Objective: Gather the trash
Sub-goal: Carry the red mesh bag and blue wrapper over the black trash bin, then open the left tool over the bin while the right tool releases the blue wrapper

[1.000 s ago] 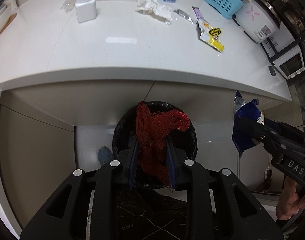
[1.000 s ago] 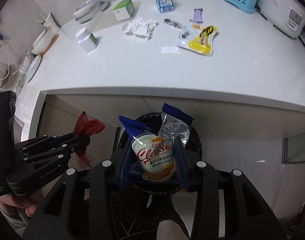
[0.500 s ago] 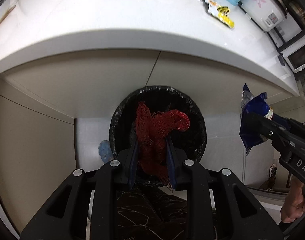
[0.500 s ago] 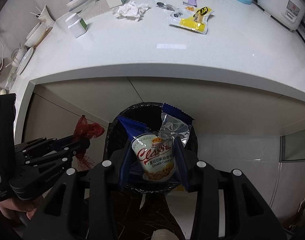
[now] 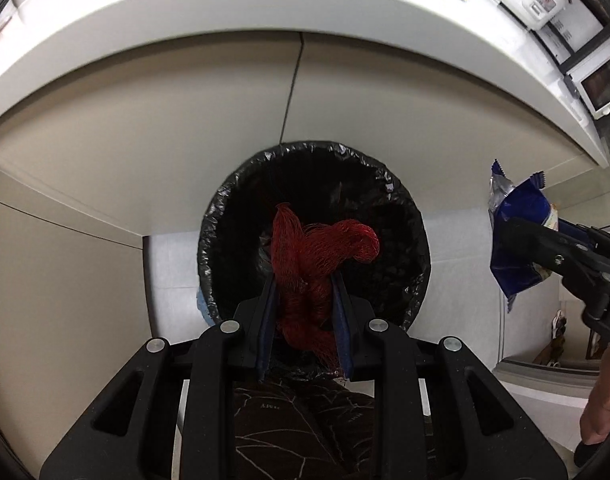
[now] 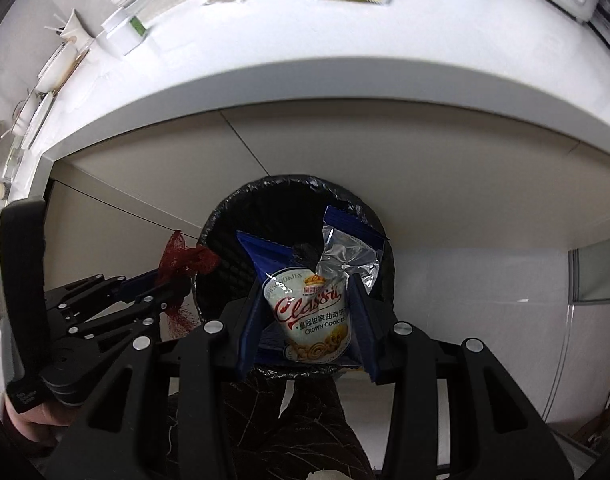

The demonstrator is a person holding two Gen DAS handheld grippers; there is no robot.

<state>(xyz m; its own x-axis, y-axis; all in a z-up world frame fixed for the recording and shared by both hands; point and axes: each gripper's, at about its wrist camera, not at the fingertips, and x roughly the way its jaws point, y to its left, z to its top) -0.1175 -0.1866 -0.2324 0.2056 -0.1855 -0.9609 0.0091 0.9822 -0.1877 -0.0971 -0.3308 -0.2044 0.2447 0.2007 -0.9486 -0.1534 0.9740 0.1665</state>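
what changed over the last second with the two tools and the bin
Both tools came down from counter height toward the black-lined trash bin, which now fills more of each view. Nothing was let go: the left tool still clamps the red mesh net bag, and the right tool still clamps the blue-and-white cookie packet.

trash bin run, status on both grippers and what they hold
Left gripper shut on red mesh net, above bin. Right gripper shut on cookie bag, over bin mouth. Nothing released; nothing blocking the opening.
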